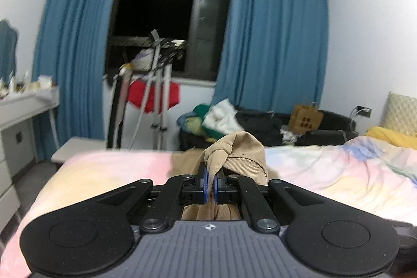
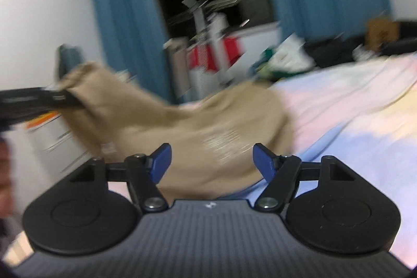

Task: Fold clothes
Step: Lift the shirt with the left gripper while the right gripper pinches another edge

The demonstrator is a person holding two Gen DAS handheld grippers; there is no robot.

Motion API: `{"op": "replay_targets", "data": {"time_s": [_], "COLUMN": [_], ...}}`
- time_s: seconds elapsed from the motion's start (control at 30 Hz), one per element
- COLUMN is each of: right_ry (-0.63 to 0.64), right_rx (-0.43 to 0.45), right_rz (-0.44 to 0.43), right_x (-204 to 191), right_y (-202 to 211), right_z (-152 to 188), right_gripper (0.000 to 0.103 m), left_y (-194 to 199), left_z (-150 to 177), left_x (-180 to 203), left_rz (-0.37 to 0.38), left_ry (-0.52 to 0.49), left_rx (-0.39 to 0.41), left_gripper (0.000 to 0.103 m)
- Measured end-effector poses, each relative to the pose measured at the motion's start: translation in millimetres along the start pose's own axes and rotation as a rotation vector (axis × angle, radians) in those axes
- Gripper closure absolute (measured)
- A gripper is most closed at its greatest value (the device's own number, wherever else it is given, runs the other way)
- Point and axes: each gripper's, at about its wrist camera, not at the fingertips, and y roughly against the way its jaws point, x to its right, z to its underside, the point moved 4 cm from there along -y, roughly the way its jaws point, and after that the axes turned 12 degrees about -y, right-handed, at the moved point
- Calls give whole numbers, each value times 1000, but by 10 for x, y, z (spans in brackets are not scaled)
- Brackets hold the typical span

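Observation:
A tan garment (image 1: 235, 151) with a ribbed hem is pinched in my left gripper (image 1: 210, 182), which is shut on its bunched edge and lifts it above the bed. In the right wrist view the same tan garment (image 2: 198, 126) hangs from the left gripper (image 2: 61, 98) at the far left and drapes down onto the bed. My right gripper (image 2: 211, 160) is open and empty, its blue pads (image 2: 161, 160) on either side of the garment's lower part, just in front of it. The right wrist view is motion-blurred.
The bed has a pastel pink, yellow and blue cover (image 1: 338, 173). Behind it stand a drying rack with a red garment (image 1: 156, 95), a dark sofa piled with clothes (image 1: 250, 121), blue curtains (image 1: 273, 30) and a white dresser (image 1: 23, 106) at the left.

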Motion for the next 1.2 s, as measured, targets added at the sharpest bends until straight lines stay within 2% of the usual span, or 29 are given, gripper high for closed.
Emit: {"op": "replay_targets", "data": {"time_s": [0.1,0.2,0.43,0.6,0.7,0.77,0.8,0.93,1.03,1.1,1.2], "right_ry": [-5,31,-122,-187,-215,-279,-320,-348,-348,-323,-187], "right_rx": [-124,-196,-134,-121,-111,-119,-119,-22,64,103,146], "right_rz": [-37,-18,97,143,152,154,153,179,188,200,244], "right_x": [-206,-348,-161,-53,44,151,222,311,363,414,408], "right_y": [-164,-416,-837,-1122,-1124,-1109,-1098,-866,-640,-498,-408], "right_z": [375,618,634,680,674,624,582,364,88,-127,-530], "right_gripper": [39,46,48,50,71,86,88,91,91,91,91], "left_y": [27,56,-23,-107,-173,-230,-305,-377,-378,-340,-256], "left_z": [142,208,336,397,414,443,445,522,576,591,586], "left_x": [-265,-547,-958,-1010,-1011,-1000,-990,-873,-719,-569,-298], "left_rz": [-20,-24,-35,-39,-55,-57,-57,-55,-25,11,68], "left_ry": [83,151,254,305,302,308,308,286,279,262,210], "left_rx": [-21,-19,-16,-12,-18,-37,-47,-79,-102,-115,-129], "left_gripper": [98,98,98,98,98,98,98,98,98,98,98]}}
